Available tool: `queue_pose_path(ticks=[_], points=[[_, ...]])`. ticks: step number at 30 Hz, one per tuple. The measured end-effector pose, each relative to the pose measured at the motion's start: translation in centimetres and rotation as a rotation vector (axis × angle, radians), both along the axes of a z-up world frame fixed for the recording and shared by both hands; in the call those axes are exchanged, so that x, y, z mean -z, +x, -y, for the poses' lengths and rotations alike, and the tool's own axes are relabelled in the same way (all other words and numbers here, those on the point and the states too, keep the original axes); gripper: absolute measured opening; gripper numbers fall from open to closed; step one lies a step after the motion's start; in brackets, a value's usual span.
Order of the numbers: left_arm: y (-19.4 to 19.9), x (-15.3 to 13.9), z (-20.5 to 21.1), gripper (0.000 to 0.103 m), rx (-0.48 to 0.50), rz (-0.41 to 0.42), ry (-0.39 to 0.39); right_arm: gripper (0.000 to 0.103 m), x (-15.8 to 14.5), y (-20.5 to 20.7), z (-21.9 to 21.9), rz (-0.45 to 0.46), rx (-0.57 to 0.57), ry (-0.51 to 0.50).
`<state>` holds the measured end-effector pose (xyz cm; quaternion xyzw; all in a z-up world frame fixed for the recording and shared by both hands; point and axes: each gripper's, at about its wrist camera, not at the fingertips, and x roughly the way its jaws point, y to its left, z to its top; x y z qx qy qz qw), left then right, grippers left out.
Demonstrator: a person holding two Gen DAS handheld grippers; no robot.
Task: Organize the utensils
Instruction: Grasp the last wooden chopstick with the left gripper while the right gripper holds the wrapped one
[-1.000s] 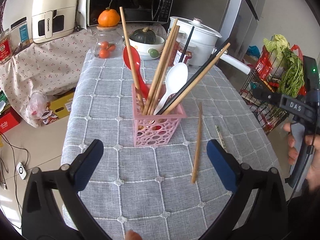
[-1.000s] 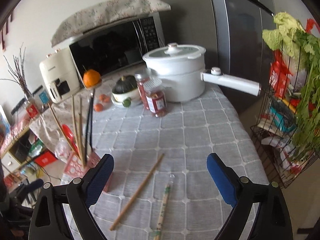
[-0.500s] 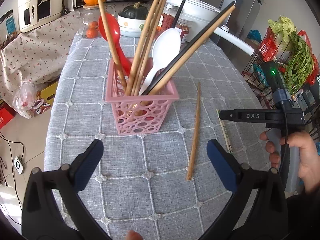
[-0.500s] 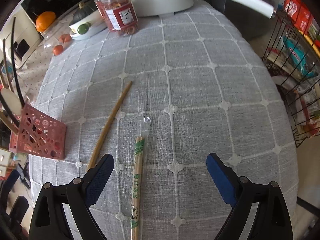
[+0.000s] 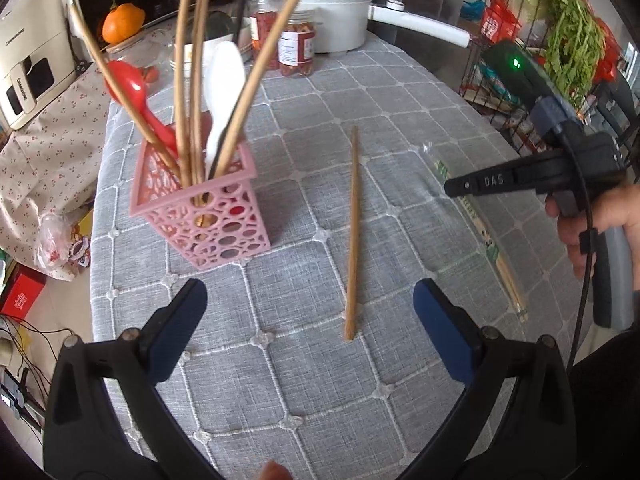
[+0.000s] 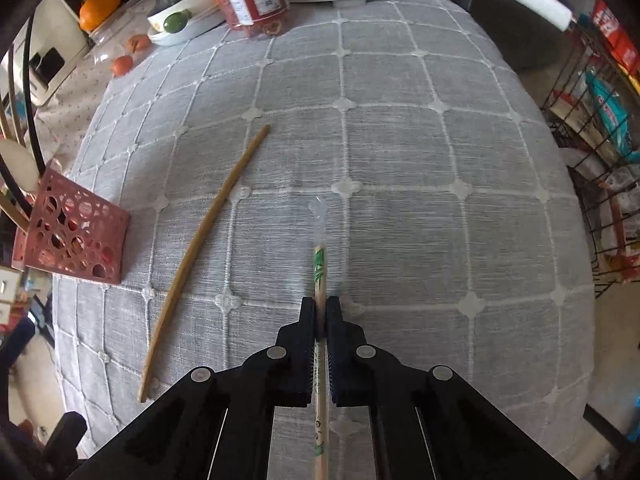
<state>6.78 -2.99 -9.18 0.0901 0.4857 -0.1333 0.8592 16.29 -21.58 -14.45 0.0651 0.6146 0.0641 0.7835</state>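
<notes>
A pink perforated utensil holder (image 5: 200, 208) stands on the grey checked tablecloth, holding wooden chopsticks, a white spoon (image 5: 224, 80) and a red spoon (image 5: 128, 88). It also shows at the left of the right wrist view (image 6: 72, 232). A loose wooden chopstick (image 5: 353, 232) (image 6: 200, 240) lies right of it. My right gripper (image 6: 321, 308) is shut on a wrapped chopstick pair (image 6: 319, 264) lying on the cloth; the pair also shows in the left wrist view (image 5: 480, 232). My left gripper (image 5: 308, 320) is open and empty above the near cloth.
A white pot (image 5: 320, 12) with a long handle, red-filled jars (image 5: 296, 48), a bowl and an orange (image 5: 122, 28) stand at the table's far end. A wire rack with greens (image 5: 560, 40) stands off the right edge. The table edge drops off at the left.
My right gripper has come down onto the wrapped chopstick pair and shut on it. My left gripper has moved closer to the holder and the loose chopstick, staying open.
</notes>
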Motion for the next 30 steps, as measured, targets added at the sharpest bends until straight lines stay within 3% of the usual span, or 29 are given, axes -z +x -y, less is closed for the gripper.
queue_pose_path(ticks=[3,8,13,16,22,26,30], points=[[0.2,0.4,1.9,0.101,0.031,-0.014,0.024,0.005,-1.6,-1.0,2.7,0.046,0.040,0.012],[2.0,1.7,5.6,0.083,0.064,-0.061,0.049,0.005,-4.2,-2.2,7.0,0.117,0.104,0.011],[6.2,3.8,9.4,0.050,0.047,-0.134,-0.007,0.005,-5.0,-2.1,10.1,0.144,0.182,0.086],[9.2,4.8,11.0,0.034,0.022,-0.141,0.017,0.005,-4.8,-1.7,10.8,0.138,0.196,0.132],[13.7,4.9,12.1,0.029,-0.047,-0.079,0.107,0.005,-4.4,-1.2,10.9,0.126,0.209,0.192],[15.9,5.7,12.0,0.029,-0.074,-0.090,0.148,0.005,-5.0,-1.2,11.4,0.141,0.216,0.231],[16.7,6.4,11.5,0.021,-0.092,-0.123,0.120,0.005,-5.1,-1.1,11.4,0.142,0.215,0.235]])
